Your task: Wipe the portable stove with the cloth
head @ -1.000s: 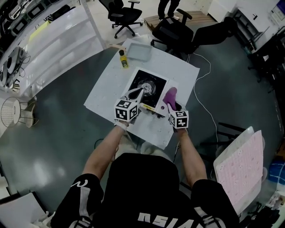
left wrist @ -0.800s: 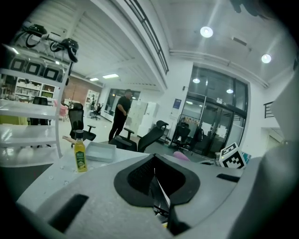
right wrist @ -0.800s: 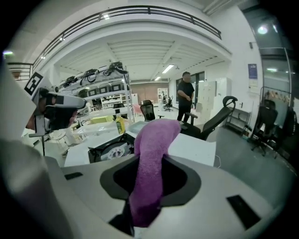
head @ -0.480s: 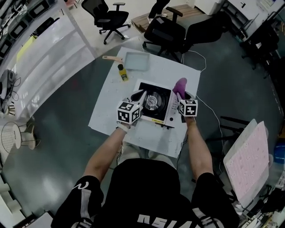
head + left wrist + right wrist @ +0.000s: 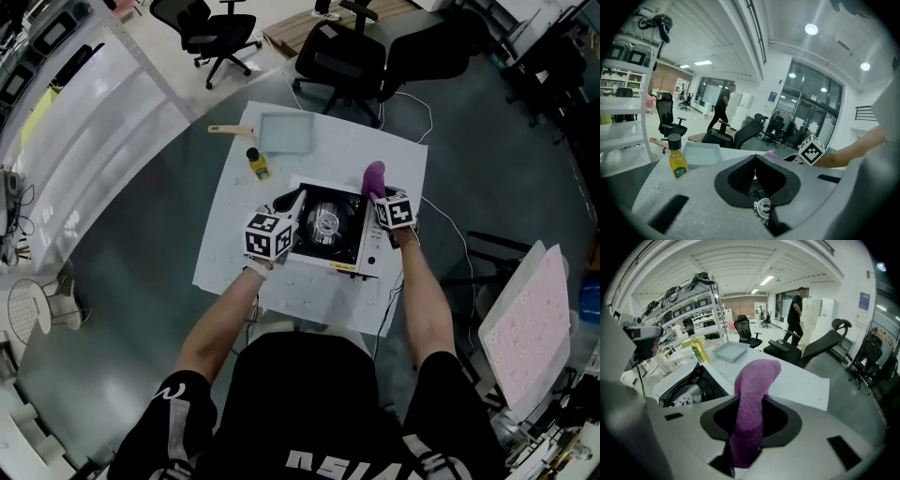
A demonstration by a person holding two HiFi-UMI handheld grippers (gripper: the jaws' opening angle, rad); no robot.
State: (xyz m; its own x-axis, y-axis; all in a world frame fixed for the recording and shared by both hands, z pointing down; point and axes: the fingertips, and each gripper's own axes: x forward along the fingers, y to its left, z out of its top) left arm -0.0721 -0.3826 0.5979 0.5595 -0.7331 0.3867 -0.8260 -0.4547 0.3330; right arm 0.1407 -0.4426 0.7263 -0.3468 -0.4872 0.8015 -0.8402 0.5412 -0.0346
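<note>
Left gripper (image 5: 292, 200) is pinched shut on nothing. It has slid forward with the hand and now sits at the left edge of the portable stove (image 5: 349, 246); whether it touches or just hovers, can't tell. Right gripper (image 5: 382, 194) is clenched on the purple cloth (image 5: 373, 174) and has moved from the stove's near right corner to its far right side. The cloth sticks out past the jaws, not pressed onto the top. Wiping looks about to start, not yet done.

Place: open office-lab, probably | evidence: swivel chairs (image 5: 337, 61), equipment shelves (image 5: 686, 310) — glass partitions (image 5: 811, 108), ceiling lights (image 5: 811, 29)
</note>
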